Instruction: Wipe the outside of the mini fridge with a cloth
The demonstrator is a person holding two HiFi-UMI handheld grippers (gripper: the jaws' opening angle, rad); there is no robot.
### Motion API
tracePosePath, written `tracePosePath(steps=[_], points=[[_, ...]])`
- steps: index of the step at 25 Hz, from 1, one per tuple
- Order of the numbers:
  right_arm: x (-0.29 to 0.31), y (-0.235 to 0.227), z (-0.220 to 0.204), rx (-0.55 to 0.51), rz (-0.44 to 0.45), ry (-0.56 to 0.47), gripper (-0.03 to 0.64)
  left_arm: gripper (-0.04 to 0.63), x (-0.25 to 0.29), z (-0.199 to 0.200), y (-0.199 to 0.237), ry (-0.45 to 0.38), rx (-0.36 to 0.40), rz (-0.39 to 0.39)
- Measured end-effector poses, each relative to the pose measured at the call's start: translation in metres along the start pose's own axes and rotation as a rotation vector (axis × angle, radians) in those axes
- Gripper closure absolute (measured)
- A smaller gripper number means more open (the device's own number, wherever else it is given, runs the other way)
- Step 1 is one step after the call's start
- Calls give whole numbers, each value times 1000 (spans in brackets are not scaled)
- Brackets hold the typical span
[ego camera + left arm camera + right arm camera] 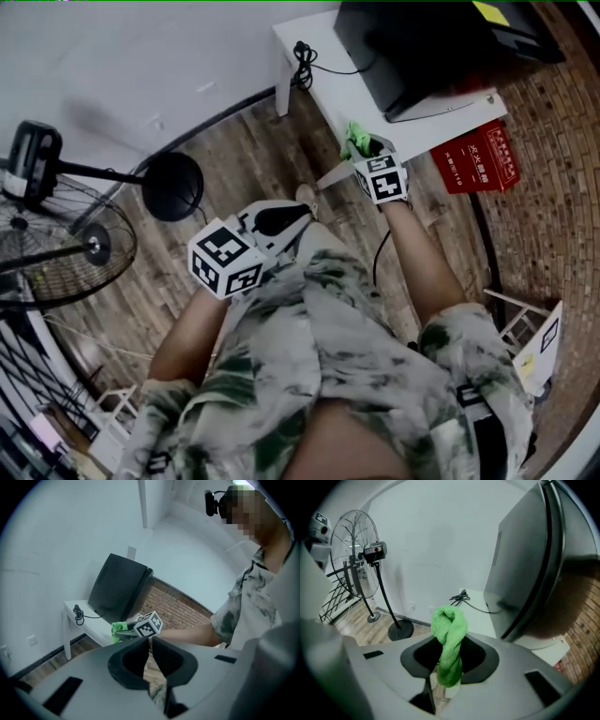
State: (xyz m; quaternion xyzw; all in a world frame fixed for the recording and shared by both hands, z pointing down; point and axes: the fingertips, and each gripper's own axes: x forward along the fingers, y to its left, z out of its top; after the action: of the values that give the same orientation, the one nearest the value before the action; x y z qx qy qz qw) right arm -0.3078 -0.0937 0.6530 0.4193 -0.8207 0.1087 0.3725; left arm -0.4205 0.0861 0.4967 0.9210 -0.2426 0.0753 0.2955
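The black mini fridge point(422, 42) stands on a low white table point(323, 70). In the right gripper view the mini fridge point(529, 559) rises close at the right. My right gripper point(364, 152) is shut on a bunched green cloth point(356, 139) just short of the table's edge. The green cloth point(450, 634) sticks up between the pads of that gripper point(449, 651). My left gripper point(298, 214) hangs lower left, over the wooden floor. Its jaws stand together with nothing between them point(151, 641). The left gripper view also shows the fridge point(117, 590) and the cloth point(118, 629).
A pedestal fan point(56, 234) with a round black base point(173, 186) stands at the left. A black cable point(305, 61) lies coiled on the table's far corner. A red box point(478, 157) sits beside the table near the brick wall point(183, 609).
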Motion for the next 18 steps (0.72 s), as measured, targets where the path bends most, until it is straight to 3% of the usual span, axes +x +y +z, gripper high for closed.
tracePosePath(steps=[5, 12, 18], points=[[-75, 35, -39, 91, 101, -40, 502, 563, 11, -16, -33, 29, -6, -52], [-188, 44, -81, 168, 165, -123, 502, 569, 32, -27, -80, 66, 22, -83], [-294, 38, -116, 164, 222, -208, 502, 571, 67, -48, -145, 103, 116, -51]])
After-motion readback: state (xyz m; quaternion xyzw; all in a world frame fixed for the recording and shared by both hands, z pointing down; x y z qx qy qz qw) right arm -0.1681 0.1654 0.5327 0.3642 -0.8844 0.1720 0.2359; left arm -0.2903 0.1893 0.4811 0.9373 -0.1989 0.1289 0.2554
